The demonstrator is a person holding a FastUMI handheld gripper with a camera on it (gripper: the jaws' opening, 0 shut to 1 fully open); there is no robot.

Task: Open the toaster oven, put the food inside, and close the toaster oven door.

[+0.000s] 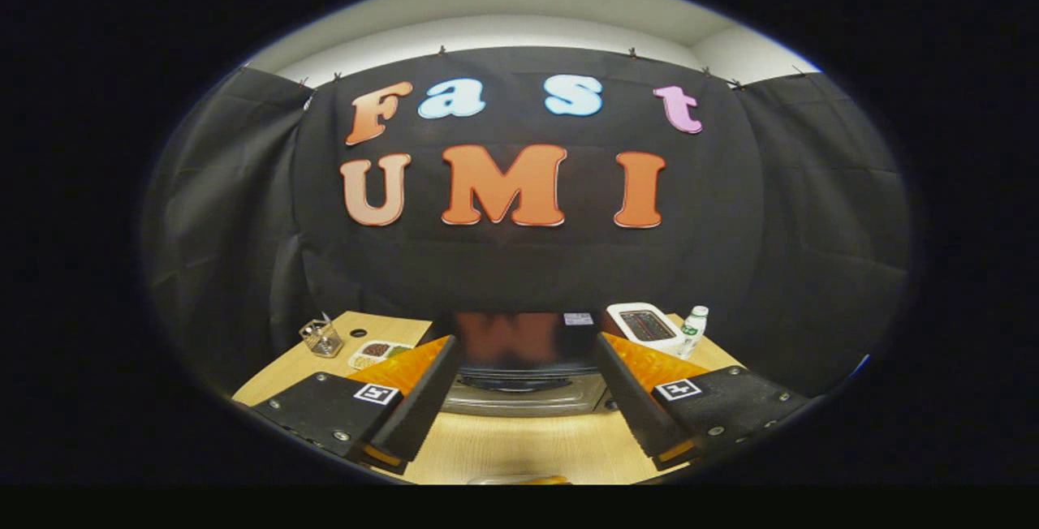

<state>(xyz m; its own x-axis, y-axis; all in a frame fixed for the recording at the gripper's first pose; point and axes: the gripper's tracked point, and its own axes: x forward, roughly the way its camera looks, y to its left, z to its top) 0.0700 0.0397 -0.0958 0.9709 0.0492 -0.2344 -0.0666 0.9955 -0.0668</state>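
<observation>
The gripper (523, 399) had its two flat, wedge-shaped fingers (418, 407) spread wide and holding nothing, above a pale wood-grain tabletop (519, 448). Between and just beyond them stood the boxy toaster oven (523, 367), its glossy dark top mirroring the wall and its brushed-metal front facing the fingers. Farther back, a divided tray (380, 353) and a clear wire-like holder (321, 337) sat left of it, a white pop-up toaster (645, 326) and small bottle (694, 330) right, before draped black cloth (227, 212).

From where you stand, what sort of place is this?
Probably a staged test booth, not a real kitchen: black cloth walls surround a wooden table holding a toaster oven. The open tool faces it.
</observation>
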